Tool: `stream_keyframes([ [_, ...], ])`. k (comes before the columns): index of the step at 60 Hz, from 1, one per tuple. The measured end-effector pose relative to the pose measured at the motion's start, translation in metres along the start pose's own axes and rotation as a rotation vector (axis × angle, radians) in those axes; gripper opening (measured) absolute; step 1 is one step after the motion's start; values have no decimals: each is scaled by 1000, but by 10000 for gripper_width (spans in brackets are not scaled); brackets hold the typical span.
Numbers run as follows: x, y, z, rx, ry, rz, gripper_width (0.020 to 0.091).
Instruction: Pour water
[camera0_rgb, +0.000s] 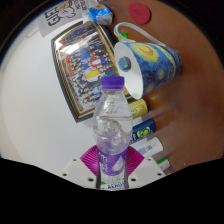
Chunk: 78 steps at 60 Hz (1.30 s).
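Water bottle (112, 125) is clenched upright between your gripper (112, 172)'s pads, with the framed photo (88, 62) to its left, so swing its purple cap (115, 84) right and tip slowly over the blue mug (150, 62) just beyond.

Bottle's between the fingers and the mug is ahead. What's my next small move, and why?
Probably unscrew the purple cap first. The water bottle stands upright in the gripper, both pink pads against it, and its cap looks still on. The starry mug lies tilted just beyond it, so it may need righting too.
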<state>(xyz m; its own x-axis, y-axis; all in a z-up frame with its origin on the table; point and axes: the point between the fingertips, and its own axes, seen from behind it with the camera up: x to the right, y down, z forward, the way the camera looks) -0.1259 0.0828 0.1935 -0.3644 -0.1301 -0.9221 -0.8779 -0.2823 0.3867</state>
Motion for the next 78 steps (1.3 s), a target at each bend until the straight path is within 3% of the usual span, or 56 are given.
stream_keyframes([
  [14,7,0,-2,-26,65,-57,307],
  [28,-19,-8,-15,-40,189,-665,308],
  [40,-91,-33,-33,5,185,-1245,307],
  [52,-148,-111,-63,156,222,-1652,306],
  [60,-146,-187,-72,199,348,-1839,304],
  [69,-105,-258,-78,180,465,-1937,307],
  [78,-54,-297,-79,128,548,-1922,307],
])
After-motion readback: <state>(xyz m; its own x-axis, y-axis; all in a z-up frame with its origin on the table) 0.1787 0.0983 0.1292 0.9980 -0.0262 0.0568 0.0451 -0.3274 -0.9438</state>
